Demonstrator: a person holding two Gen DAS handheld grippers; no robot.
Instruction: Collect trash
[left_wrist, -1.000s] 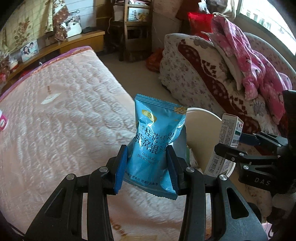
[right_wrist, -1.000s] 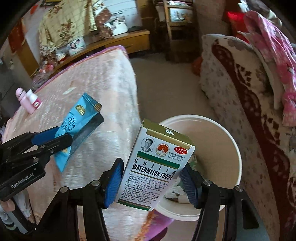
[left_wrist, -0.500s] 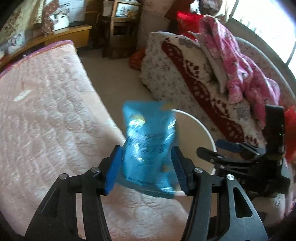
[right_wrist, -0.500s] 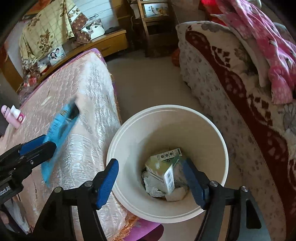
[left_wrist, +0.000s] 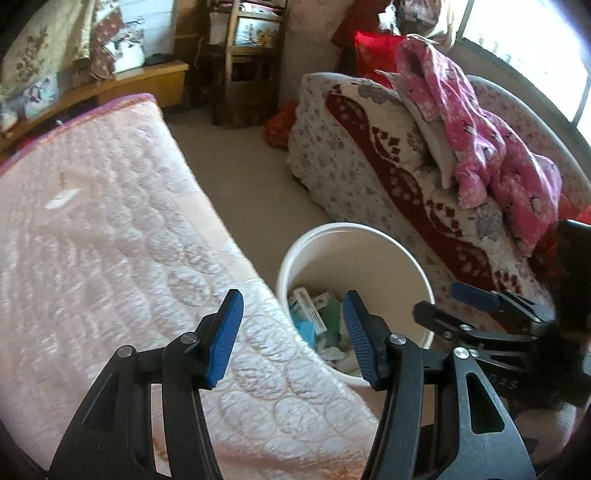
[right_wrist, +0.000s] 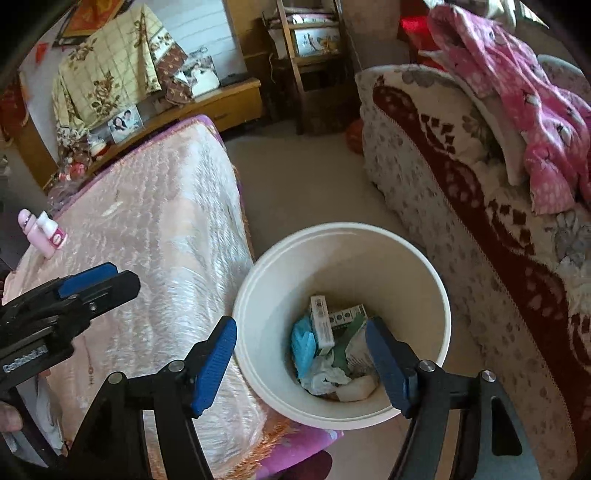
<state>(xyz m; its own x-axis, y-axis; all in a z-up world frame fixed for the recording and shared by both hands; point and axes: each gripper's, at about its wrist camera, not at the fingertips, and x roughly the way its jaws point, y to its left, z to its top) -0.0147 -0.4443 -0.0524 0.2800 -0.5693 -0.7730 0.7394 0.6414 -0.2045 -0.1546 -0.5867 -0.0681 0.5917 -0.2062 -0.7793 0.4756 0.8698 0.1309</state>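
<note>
- Left hand-held gripper (left_wrist: 291, 332): jaws spread wide, nothing between the blue pads; it hangs over the bed edge w/ the bin just beyond.
- Right hand-held gripper (right_wrist: 301, 360): also wide apart & empty, poised directly above the bin mouth.
- White bin (right_wrist: 439, 295) stands on the floor, squeezed between the bed (right_wrist: 159, 236) and the sofa (right_wrist: 461, 206); its rim appears to touch the quilt edge.
- Trash is inside the bin: a blue packet (right_wrist: 303, 345) at the left, a white carton (right_wrist: 322, 325) leaning upright beside it, a green-and-white box (right_wrist: 349, 317), plus crumpled white paper (right_wrist: 325, 374) at the bottom.
- Progress, judged from this: several pieces are binned, neither tool carries anything, so the drop-off part looks finished for both.
- Possibly left: a pink-and-white bottle (right_wrist: 46, 234) lies near the bed's far-left edge; can't tell if it counts as trash. A small pale scrap (left_wrist: 61, 197) sits on the quilt further up, too blurry to ID.
- Rest of the visible quilt shows no other obvious litter; areas outside the frames are unknown.
- Next move likely needs a pull-back from the bin and a sweep over the bed toward those two items.
- Risk: bin sits tight to the bed, so a careless swing could knock it.
</note>
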